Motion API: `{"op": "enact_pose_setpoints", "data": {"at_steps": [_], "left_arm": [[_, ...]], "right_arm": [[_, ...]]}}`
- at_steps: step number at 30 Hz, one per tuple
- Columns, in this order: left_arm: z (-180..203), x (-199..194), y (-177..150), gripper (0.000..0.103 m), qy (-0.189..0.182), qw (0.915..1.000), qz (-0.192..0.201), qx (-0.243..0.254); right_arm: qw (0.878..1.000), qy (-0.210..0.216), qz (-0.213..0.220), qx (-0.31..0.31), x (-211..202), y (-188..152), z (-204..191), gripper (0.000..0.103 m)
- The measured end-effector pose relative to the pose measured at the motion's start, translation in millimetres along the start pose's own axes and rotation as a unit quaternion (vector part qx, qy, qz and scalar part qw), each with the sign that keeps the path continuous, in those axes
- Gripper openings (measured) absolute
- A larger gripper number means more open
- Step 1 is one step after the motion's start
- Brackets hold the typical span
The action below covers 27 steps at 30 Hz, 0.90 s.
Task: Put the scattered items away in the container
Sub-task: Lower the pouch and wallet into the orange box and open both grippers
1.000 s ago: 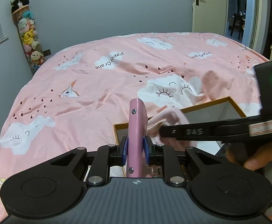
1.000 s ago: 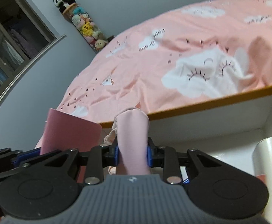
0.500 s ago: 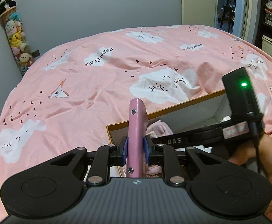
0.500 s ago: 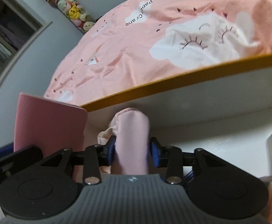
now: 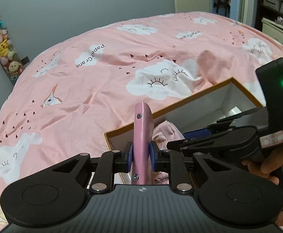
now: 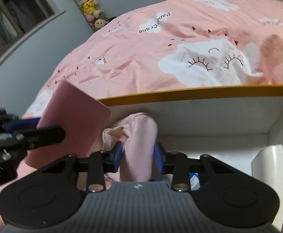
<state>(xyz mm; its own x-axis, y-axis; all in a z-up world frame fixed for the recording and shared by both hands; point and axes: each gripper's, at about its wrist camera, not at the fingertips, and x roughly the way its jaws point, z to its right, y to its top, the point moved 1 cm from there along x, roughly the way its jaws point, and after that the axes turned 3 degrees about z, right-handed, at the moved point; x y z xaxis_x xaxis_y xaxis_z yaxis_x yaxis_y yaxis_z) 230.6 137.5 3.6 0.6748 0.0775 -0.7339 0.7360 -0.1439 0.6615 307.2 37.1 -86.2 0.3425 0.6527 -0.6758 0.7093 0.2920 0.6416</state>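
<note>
A white box with an orange rim (image 5: 189,99) lies on the pink bed. My left gripper (image 5: 141,153) is shut on a flat pink slab (image 5: 143,120), held edge-on above the box's near left corner. From the right wrist the slab (image 6: 73,116) shows its broad face, with the left gripper (image 6: 40,128) on its lower edge. My right gripper (image 6: 138,154) is inside the box (image 6: 199,93), its jaws closing with the blue pads against a soft pink cloth (image 6: 141,132). The left wrist view has that cloth (image 5: 166,132) just right of the slab, beside the right gripper (image 5: 180,139).
A white cylinder (image 6: 267,165) stands in the box's right corner and a small blue-and-white item (image 6: 193,180) lies under my right gripper. A hand (image 5: 263,165) holds the right tool. A column of plush toys (image 5: 1,46) stands against the far wall.
The right gripper has sunk with the pink cloth from above the rim down into the box. The left gripper, with the slab, has shifted closer to the box's left corner.
</note>
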Motion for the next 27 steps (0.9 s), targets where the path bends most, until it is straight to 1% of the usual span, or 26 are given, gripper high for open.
{"op": "enact_pose_setpoints", "data": {"at_steps": [2,5,7,11,15,17,20,22,25,27], "left_arm": [[0.4,2.4,0.7,0.021,0.001,0.9999,-0.002,0.014],[2.4,7.8,1.8,0.021,0.0,0.9991,-0.007,0.041],[6.0,11.9,1.7,0.021,-0.001,0.9981,-0.011,0.061],[17.2,19.6,0.1,0.021,0.002,0.9939,-0.012,0.11],[26.7,25.1,-1.8,0.021,0.002,0.9894,-0.014,0.144],[33.0,25.6,-4.1,0.021,0.007,0.9848,-0.011,0.173],[43.2,24.8,-7.3,0.021,0.012,0.9747,-0.003,0.223],[51.0,26.8,-9.9,0.021,0.015,0.9645,0.003,0.264],[64.2,32.9,-14.8,0.021,0.019,0.9419,0.008,0.335],[72.5,37.1,-22.5,0.021,0.023,0.9228,0.018,0.384]], "right_arm": [[1.0,0.001,-0.007,-0.001,6.2,-1.4,2.0,0.032],[1.0,0.0,-0.023,0.015,15.5,-0.7,7.8,0.031],[0.999,-0.002,-0.038,0.013,23.9,0.9,9.5,0.031],[0.997,-0.008,-0.074,0.03,39.0,2.3,14.0,0.031],[0.994,-0.012,-0.101,0.051,51.5,2.6,20.7,0.032],[0.992,-0.01,-0.109,0.058,53.8,1.9,22.1,0.035],[0.994,-0.011,-0.099,0.04,39.3,2.9,17.3,0.039],[0.995,-0.004,-0.095,0.028,22.8,6.7,14.5,0.039],[0.996,-0.004,-0.084,-0.012,-3.1,15.3,12.5,0.04],[0.996,-0.014,-0.08,-0.044,-13.7,19.7,12.4,0.041]]}}
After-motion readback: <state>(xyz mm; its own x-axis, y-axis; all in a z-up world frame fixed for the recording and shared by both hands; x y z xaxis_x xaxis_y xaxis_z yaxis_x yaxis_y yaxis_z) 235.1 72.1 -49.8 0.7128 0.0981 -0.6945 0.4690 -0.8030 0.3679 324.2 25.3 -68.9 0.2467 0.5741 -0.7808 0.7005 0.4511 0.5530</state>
